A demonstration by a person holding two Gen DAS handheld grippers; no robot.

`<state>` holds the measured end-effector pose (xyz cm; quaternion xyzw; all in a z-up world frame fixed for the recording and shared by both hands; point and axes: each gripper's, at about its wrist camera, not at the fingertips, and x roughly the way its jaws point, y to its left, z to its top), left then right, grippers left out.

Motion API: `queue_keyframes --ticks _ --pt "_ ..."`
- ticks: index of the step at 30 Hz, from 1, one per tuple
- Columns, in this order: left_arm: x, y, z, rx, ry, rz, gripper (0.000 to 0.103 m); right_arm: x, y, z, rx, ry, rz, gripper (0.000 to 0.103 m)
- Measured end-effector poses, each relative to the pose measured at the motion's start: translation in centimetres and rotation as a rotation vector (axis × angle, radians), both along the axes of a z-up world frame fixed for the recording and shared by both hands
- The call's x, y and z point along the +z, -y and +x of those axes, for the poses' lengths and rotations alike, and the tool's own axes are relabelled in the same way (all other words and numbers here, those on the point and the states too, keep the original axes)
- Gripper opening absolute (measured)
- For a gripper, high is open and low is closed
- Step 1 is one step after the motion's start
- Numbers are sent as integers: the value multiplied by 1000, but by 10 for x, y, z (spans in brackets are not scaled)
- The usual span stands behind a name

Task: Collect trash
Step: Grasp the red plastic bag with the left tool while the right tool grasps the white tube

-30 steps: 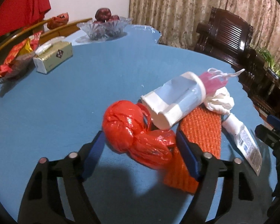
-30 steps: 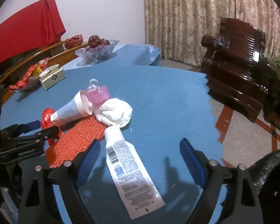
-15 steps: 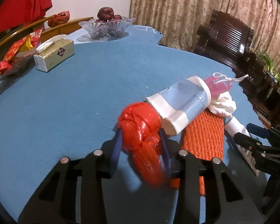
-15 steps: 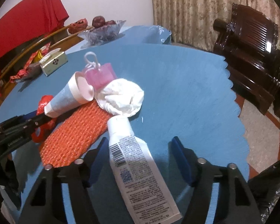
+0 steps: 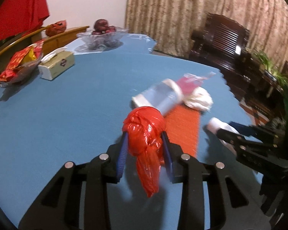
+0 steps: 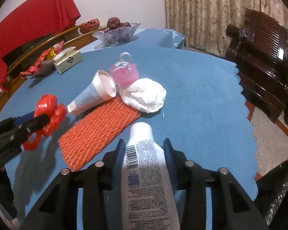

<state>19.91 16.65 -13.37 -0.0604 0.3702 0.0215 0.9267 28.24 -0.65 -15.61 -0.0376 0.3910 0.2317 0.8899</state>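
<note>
Left wrist view: left tongs [image 5: 145, 149], just closed, pinch one knotted red plastic bag [image 5: 145, 134] clear of the blue desk [image 5: 67, 105]; its tail dangles. Right wrist view alone shows the label of one white tube [image 6: 144, 164], right tongs [image 6: 144, 153] just closed around it, pads at its sides, near the desk's front edge. Between them lie one orange mesh sleeve [image 6: 99, 132], one paper cup [image 6: 94, 94], one pink cap [image 6: 124, 74] and one white wad [image 6: 146, 95].

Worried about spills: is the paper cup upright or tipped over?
Tipped over. The paper cup lies on its side on the blue tablecloth, open mouth facing sideways.
</note>
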Motion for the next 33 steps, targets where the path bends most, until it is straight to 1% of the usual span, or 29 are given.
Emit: queue_keyframes --ticks 4,8,10,11,12,13,17,23,25,26,28,30,33 --pt "-1 15 -6 -39 -6 -3 33 4 9 -6 -13 -4 8 41" --pt "-5 22 -8 -56 -17 -6 33 -3 14 -5 -20 -43 8 40" --pt "-5 22 -8 -57 -21 -1 33 -6 16 -4 -20 -67 11 41" --pt "-5 22 -8 -56 -24 1 33 -6 17 -5 -20 -65 14 42" --pt "-6 21 -8 -54 -27 4 33 -5 16 -5 -18 -62 11 46" --pt "-6 21 -8 -50 -28 7 33 -4 15 -4 -15 -55 5 47" --pt "-6 15 -6 -31 -25 12 33 -4 9 0 1 -49 -12 48" --pt "-7 12 -3 -23 -30 15 33 -15 0 9 20 -69 -55 48" --pt "-8 13 -3 -25 -34 12 33 -19 -3 11 25 -73 -76 44" --pt "-9 13 -2 -25 -35 11 33 -19 -3 10 25 -63 -91 38" --pt "-9 13 -2 -26 -34 11 33 -17 -5 9 38 -60 -107 36" --pt "-8 13 -2 -26 -32 10 33 -16 -2 9 33 -68 -96 32" --pt "-7 16 -2 -30 -24 14 33 -12 6 6 13 -85 -65 32"
